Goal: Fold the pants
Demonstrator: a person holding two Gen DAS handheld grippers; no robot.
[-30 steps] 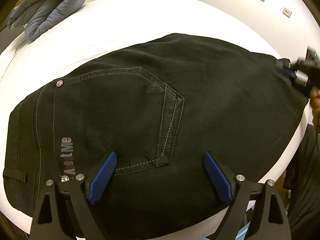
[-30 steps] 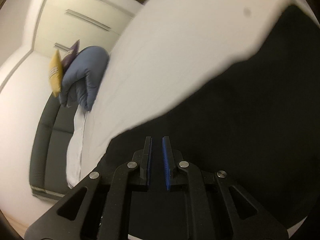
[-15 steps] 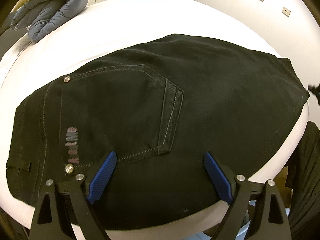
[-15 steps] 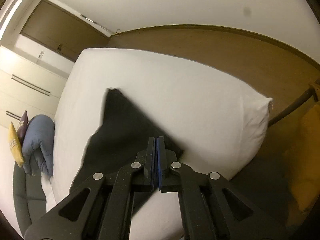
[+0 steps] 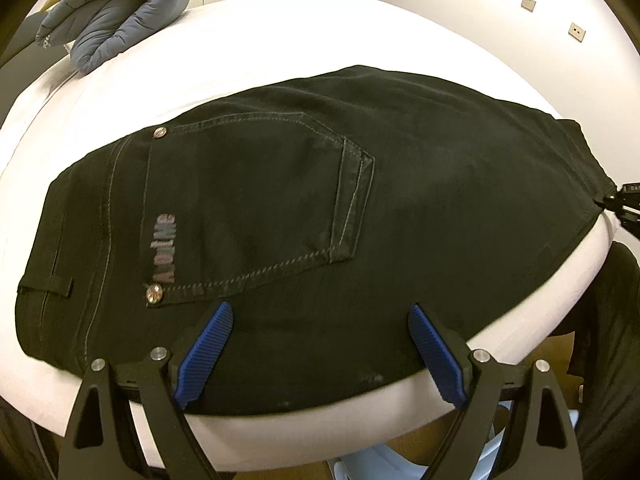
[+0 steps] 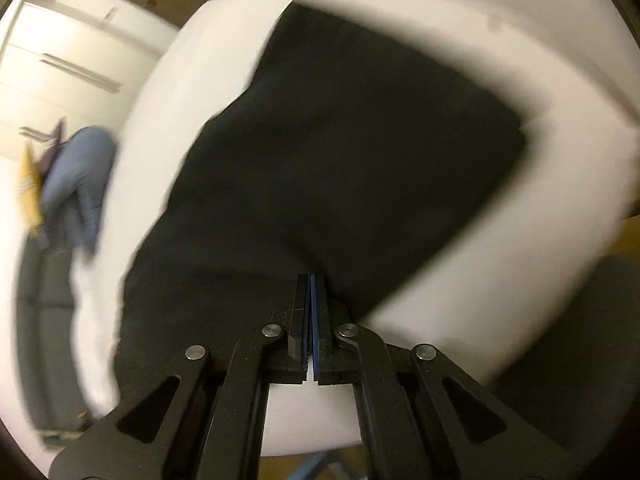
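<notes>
The black pants (image 5: pixel 304 208) lie flat on a white bed (image 5: pixel 280 36), back pocket up, waistband to the left. My left gripper (image 5: pixel 318 352) is open and empty, hovering over the near edge of the pants. In the right wrist view, which is blurred, my right gripper (image 6: pixel 311 292) is shut on the edge of the black pants (image 6: pixel 340 168) at the bed's side. Part of the right gripper (image 5: pixel 624 204) shows at the pants' far right corner in the left wrist view.
A folded blue-grey quilt (image 5: pixel 116 20) lies at the bed's far left corner, and it shows in the right wrist view (image 6: pixel 80 184). A dark garment (image 5: pixel 608 320) hangs off the bed's right side. Cupboards stand beyond the bed.
My right gripper closed and swung around the pants' corner, now pinching the edge. The left gripper drew back slightly, staying open.
</notes>
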